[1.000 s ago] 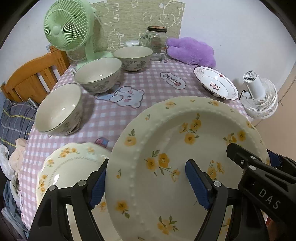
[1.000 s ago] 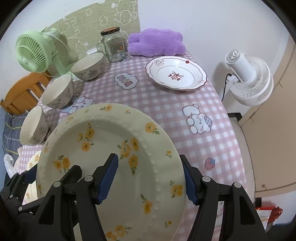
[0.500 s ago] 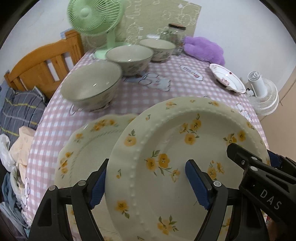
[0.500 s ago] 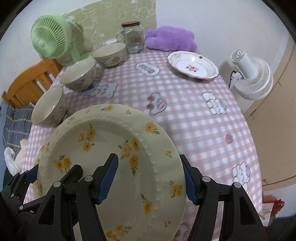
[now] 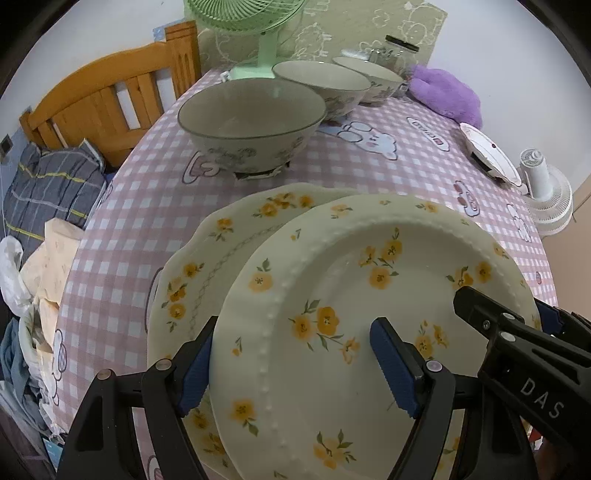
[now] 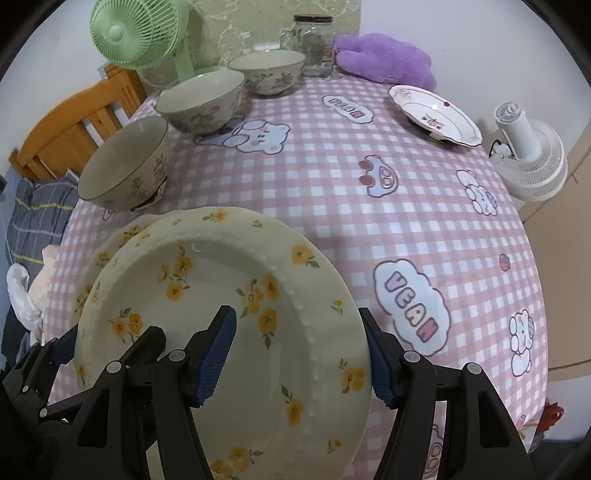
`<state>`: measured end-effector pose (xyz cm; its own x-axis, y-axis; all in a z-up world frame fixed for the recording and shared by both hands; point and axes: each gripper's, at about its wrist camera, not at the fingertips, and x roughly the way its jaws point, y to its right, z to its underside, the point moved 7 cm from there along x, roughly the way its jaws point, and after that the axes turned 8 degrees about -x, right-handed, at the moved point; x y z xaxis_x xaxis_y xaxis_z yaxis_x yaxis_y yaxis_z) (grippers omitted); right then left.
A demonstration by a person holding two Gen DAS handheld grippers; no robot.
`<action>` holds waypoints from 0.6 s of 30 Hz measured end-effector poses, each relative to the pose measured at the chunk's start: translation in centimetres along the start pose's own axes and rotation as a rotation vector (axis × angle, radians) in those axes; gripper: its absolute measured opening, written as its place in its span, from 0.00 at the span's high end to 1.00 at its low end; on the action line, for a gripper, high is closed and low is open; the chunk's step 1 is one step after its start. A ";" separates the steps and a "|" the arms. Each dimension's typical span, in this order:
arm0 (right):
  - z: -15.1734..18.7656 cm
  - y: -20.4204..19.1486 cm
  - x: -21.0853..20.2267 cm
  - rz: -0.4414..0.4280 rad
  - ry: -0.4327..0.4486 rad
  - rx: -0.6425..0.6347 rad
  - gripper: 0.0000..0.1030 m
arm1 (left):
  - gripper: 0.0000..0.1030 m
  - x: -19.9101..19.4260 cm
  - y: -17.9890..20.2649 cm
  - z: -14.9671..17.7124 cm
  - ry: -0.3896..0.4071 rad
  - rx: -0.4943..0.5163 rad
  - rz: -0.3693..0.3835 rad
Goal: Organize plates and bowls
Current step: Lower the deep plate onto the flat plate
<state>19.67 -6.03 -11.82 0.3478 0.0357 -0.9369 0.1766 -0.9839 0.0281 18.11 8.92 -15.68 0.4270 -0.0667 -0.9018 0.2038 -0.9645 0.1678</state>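
The pink-checked bench [image 6: 369,206] carried a scalloped plate [image 5: 221,251]. Both tongs, left [image 5: 295,363] and right [image 6: 297,354], gripped the beaded plate [image 5: 351,295] by opposite rims, overlapping the scalloped one, offset rightward.

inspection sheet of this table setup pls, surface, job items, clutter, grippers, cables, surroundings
surface: round table in pink checked tablecloth with cartoon prints.
job's things: beaded yellow-flower plate held over a scalloped yellow-flower plate lying on the cloth; three floral bowls in a row; white red-motif plate at the far edge.
clutter: green desk fan, glass jar, purple plush.
grippers: left gripper and right gripper each straddle the beaded plate's rim.
cables: nothing seen.
surroundings: wooden headboard, bedding, white fan.
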 end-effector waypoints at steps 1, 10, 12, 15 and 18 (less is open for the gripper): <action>0.0 -0.2 0.1 0.002 -0.004 -0.005 0.34 | 0.22 0.1 -0.1 0.0 -0.002 0.000 -0.002; -0.5 -1.1 1.4 0.022 -0.034 -0.050 0.34 | 0.21 1.3 -0.8 0.1 -0.033 -0.034 -0.005; -0.6 -1.3 1.6 0.020 -0.039 -0.061 0.34 | 0.21 1.4 -0.8 0.1 -0.026 -0.033 -0.014; -0.7 -1.3 1.8 0.019 -0.044 -0.070 0.34 | 0.20 1.4 -0.9 0.1 -0.021 -0.036 -0.020; -0.6 -1.4 1.9 0.016 -0.048 -0.075 0.34 | 0.20 1.5 -0.9 0.1 -0.017 -0.035 -0.031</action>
<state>20.69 -4.50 -13.43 0.3072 0.0103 -0.9516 0.2408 -0.9682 0.0673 18.49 9.63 -17.24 0.4047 -0.0417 -0.9135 0.2472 -0.9568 0.1532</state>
